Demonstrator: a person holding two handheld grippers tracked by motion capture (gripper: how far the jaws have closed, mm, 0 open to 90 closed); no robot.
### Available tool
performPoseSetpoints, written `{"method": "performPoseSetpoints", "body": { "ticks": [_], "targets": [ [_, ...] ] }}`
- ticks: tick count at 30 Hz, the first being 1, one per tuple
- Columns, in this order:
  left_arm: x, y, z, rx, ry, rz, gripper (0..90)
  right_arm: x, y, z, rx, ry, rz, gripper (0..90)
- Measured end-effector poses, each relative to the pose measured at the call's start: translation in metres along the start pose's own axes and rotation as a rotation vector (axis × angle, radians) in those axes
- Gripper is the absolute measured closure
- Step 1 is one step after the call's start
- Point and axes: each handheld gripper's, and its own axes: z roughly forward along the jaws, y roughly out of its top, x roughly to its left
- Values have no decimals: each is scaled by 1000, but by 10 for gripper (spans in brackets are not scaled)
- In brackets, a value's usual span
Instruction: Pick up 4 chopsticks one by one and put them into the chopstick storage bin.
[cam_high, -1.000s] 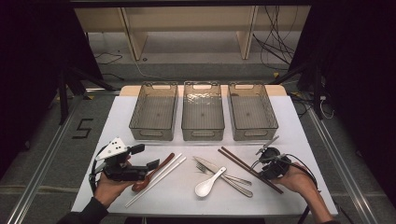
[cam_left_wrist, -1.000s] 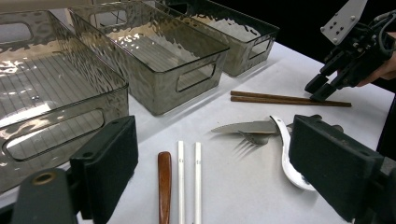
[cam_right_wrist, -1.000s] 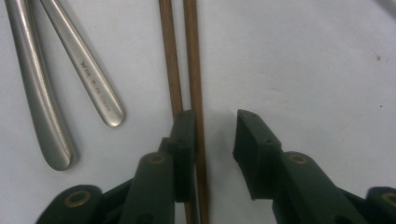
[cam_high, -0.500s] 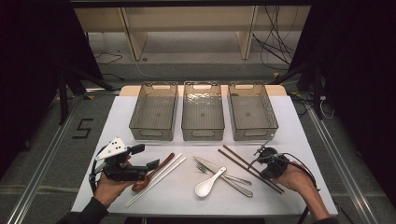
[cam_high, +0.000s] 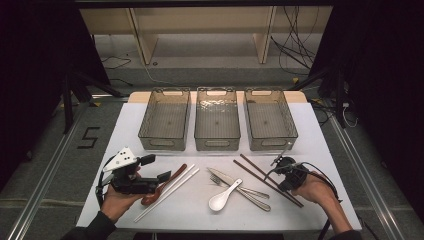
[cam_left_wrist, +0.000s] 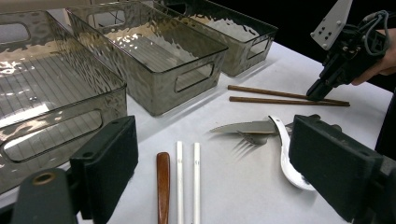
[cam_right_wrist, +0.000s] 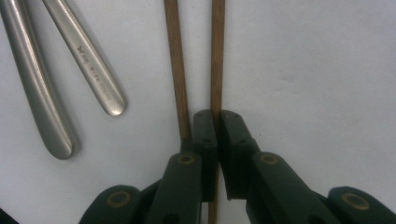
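Note:
Two brown chopsticks (cam_high: 260, 175) lie side by side on the white table (cam_high: 320, 150) at the right. My right gripper (cam_high: 276, 176) points down at them. Its jaws have just been closing and now pinch one brown chopstick (cam_right_wrist: 217, 56), while the other chopstick (cam_right_wrist: 173, 60) lies just outside the left jaw. My left gripper (cam_high: 157, 168) is held low at the table's left, open, with nothing between its fingers. Ahead of it lie a brown wooden spoon (cam_left_wrist: 163, 186) and two white chopsticks (cam_left_wrist: 187, 182).
Three clear plastic bins (cam_high: 166, 120), (cam_high: 217, 120), (cam_high: 270, 120) stand in a row at the back, nothing in them. In the middle lie a knife (cam_left_wrist: 243, 127), a fork (cam_left_wrist: 250, 139) and a white spoon (cam_high: 223, 198). Two steel handles (cam_right_wrist: 88, 60) end left of the right gripper.
The right gripper's jaws have drawn together on a brown chopstick. Both hands have stayed where they were, and the cutlery has not moved.

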Motion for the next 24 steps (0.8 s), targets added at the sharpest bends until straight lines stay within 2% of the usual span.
{"method": "performPoseSetpoints", "body": {
  "ticks": [11, 15, 16, 17, 24],
  "targets": [
    [1, 0, -1, 0, 4, -1, 152, 2, -4, -17, -61, 10, -9, 864],
    [1, 0, 0, 1, 3, -3, 152, 7, -5, -29, -122, 16, -21, 864],
    [0, 0, 1, 0, 2, -5, 152, 11, -3, -36, -165, 21, -30, 863],
    [0, 0, 1, 0, 0, -6, 152, 11, -3, -36, -165, 21, -30, 863],
    [-1, 3, 2, -13, -19, -25, 152, 31, 8, -54, -325, 24, -86, 863]
  ]
}}
